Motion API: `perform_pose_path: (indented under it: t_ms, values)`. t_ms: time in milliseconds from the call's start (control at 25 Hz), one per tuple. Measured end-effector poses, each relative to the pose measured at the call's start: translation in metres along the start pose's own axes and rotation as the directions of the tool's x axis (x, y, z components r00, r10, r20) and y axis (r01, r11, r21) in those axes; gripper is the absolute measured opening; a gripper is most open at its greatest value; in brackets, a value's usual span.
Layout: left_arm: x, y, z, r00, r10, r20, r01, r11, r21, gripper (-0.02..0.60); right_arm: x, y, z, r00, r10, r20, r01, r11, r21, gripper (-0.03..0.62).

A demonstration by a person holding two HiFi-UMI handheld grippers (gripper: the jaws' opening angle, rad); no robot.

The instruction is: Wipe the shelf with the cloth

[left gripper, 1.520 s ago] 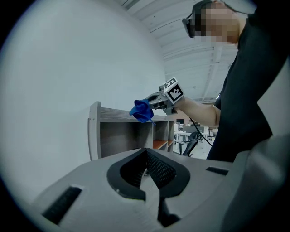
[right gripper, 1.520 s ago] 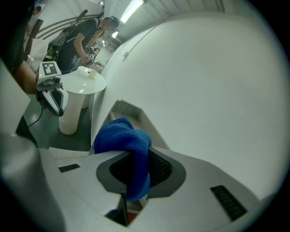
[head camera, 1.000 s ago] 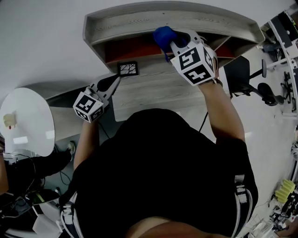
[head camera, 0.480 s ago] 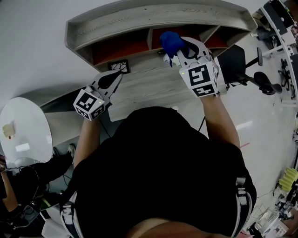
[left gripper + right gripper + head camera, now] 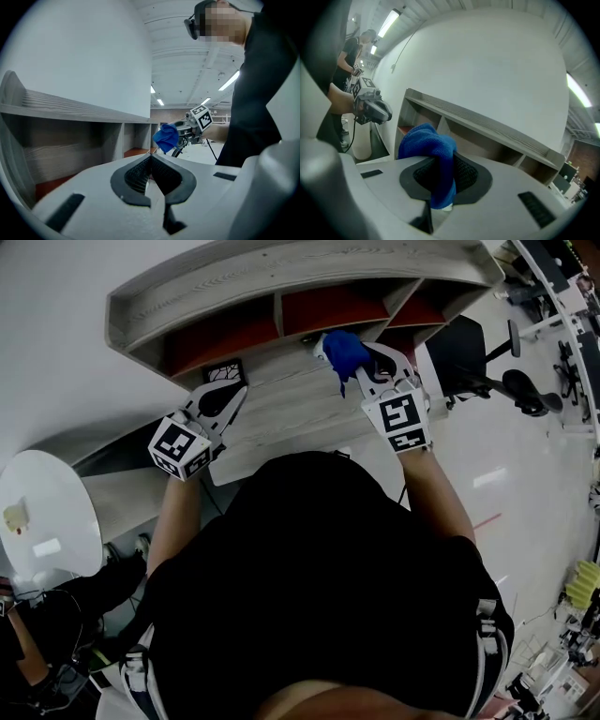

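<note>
My right claw (image 5: 364, 371) is clamped on the blue cloth (image 5: 427, 140). A wad of it bulges ahead of and above the tips, and a tail hangs down between the pads. My left claw (image 5: 151, 161) has its jaws pressed together on nothing. It hangs over the desk (image 5: 291, 418), with a small black square (image 5: 223, 371) just ahead of its tips.

The shelf (image 5: 244, 292) stands ahead of the right claw, with its red-lined compartments open toward me. I judge the cloth to be in the air just in front of them, not yet on a board.

To wipe well, I would lead with the wad so that the fabric meets the wood and the hard tips do not. I would press lightly and sweep along one board from divider to divider, holding the grip firm enough that the drag cannot pull the cloth free. The left claw is well off to the side and should stay out of the sweep.

Some things I cannot make out:
- The wad covers the right claw's own tips, so their gap to the board is a guess.
- The compartment floors are dark, and I cannot tell which parts need wiping.
- My body blocks the near desk edge in the head view.
- I cannot tell what the black square is.
</note>
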State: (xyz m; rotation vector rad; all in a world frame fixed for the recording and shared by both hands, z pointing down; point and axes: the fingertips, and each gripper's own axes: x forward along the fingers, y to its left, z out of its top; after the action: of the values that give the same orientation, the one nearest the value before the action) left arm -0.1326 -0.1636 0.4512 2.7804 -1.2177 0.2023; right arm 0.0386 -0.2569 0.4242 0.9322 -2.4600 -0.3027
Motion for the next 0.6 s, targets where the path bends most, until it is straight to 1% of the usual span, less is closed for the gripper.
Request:
perform_pose_path:
  t_ms: [240, 600]
  values:
    - [0.016, -0.009, 0.000, 0.999, -0.036, -0.010, 0.036, 0.999, 0.009, 0.017, -0.016, -0.001, -0.037, 0.999, -0.035, -0.020, 0.035, 0.998, 0.045, 0.051]
    - [0.041, -0.022, 0.008, 0.996, -0.086, -0.022, 0.087, 0.996, 0.032, 0.017, -0.036, -0.001, -0.080, 0.997, -0.041, -0.062, 0.049, 0.990, 0.130, 0.049]
